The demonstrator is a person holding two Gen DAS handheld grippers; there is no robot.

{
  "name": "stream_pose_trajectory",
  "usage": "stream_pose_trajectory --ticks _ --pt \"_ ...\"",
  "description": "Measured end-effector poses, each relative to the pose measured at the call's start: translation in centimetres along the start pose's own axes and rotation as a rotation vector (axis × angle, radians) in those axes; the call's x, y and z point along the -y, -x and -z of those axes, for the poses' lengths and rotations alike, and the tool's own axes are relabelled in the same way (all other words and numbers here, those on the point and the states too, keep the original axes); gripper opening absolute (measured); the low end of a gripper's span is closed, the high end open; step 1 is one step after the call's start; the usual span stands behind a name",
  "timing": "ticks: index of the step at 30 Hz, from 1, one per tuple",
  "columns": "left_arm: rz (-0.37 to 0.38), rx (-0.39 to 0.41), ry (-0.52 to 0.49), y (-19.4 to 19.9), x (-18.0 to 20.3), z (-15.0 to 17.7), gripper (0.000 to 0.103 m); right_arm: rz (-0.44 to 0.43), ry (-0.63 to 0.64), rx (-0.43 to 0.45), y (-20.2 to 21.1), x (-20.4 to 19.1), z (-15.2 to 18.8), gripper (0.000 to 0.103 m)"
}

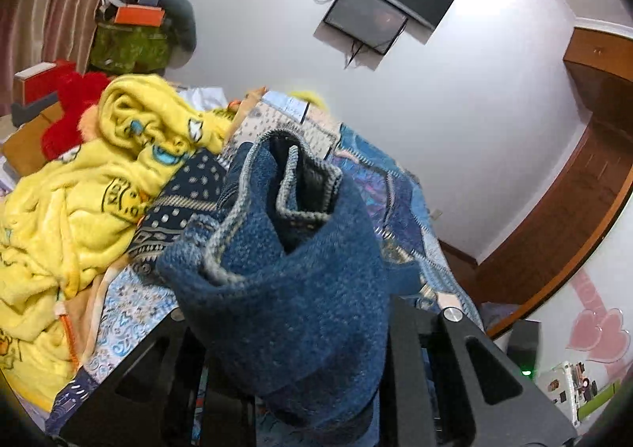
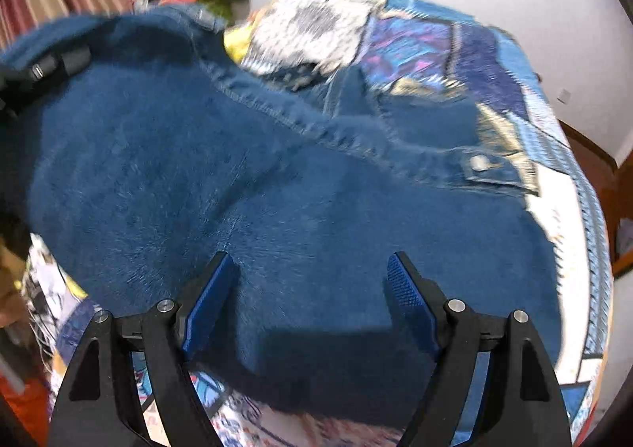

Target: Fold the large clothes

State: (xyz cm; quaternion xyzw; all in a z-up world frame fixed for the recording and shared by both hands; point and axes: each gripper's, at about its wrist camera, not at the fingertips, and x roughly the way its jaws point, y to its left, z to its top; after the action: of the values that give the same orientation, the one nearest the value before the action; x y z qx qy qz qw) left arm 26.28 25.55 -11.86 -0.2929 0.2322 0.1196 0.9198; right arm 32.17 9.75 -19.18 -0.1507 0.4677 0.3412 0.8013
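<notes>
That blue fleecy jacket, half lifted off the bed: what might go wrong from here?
1. The left gripper holds only a bunched handful of the blue jacket; it could slip out.
2. The right gripper is open above the fabric, so one side hangs unsupported and the fold may come out crooked.
3. The yellow blanket is heaped close by on the patterned bedspread; a swinging sleeve could snag it.
</notes>
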Motion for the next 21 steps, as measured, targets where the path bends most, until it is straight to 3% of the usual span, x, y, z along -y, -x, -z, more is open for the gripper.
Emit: stream_pose_trajectory --ticks 4,10,15,17,21 --pt "-0.049 -0.057 -0.022 -1.9 -0.3 1.5 0.018 -0.021 -0.042 -0.095 -3.2 0.0 0.7 0.078" --pt "-0.038 -0.070 -0.017 -3.2 0.6 1.4 0.018 -0.045 0.010 -0.105 -2.9 0.6 1.3 0.079" --pt "0.033 -0.060 -0.127 -3.7 5.3 0.9 0.018 -0.099 -0.121 -0.027 1.2 4.4 1.7 0.079" --pt "0.070 -0.057 -0.193 -3.9 8.3 1.0 0.018 -0.062 -0.167 0.026 3.2 6.4 2.3 0.079" --pt "0.145 -0.064 -0.287 -5.1 13.9 1.9 0.018 0.149 -0.244 0.136 7.9 11.2 4.5 0.079"
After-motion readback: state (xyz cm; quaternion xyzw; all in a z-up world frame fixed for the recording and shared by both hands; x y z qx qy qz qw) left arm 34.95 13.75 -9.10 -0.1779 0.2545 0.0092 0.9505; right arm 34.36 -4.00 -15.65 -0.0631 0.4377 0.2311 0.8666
